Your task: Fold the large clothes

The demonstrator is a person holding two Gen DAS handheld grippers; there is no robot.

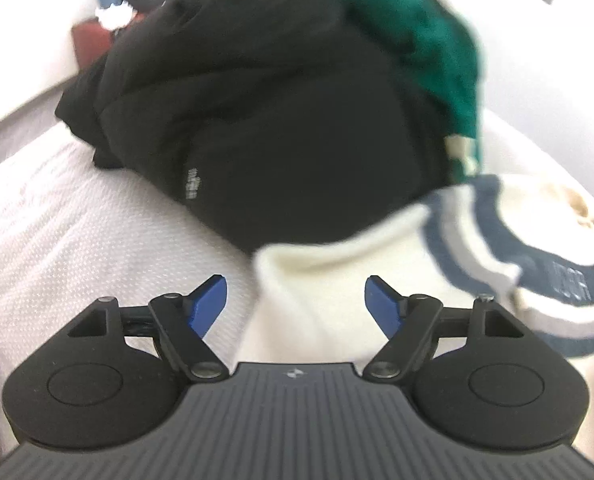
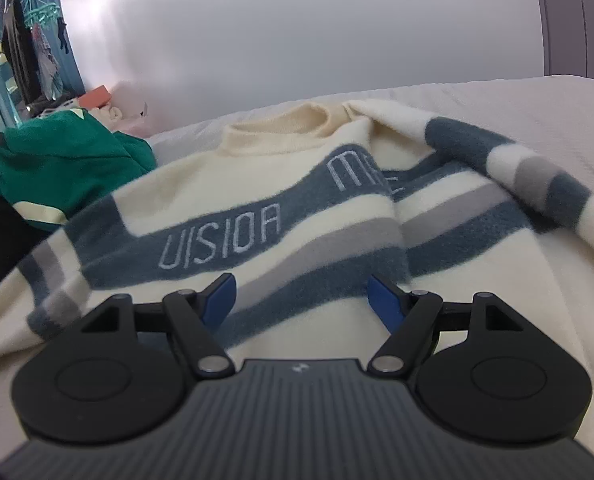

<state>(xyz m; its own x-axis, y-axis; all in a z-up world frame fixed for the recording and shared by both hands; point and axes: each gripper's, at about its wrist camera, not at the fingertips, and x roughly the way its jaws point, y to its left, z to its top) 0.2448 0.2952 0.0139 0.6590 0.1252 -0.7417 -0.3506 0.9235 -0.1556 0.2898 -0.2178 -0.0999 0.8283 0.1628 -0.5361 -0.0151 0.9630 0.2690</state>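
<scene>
While the cream striped sweater (image 2: 297, 216) is lying soft and floppy across the middle of the bed (image 2: 537, 112), the left tool (image 1: 295, 305) and right tool (image 2: 301, 300) are both hanging spread, pinching nothing, so its thick edges look best for grabbing.

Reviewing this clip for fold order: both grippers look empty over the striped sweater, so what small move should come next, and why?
Probably the right gripper should reach for the sleeve draped over the cream sweater and fold it in. Both it and the left gripper are open, gripping nothing; that sleeve lies loose and angled on the bed.
</scene>
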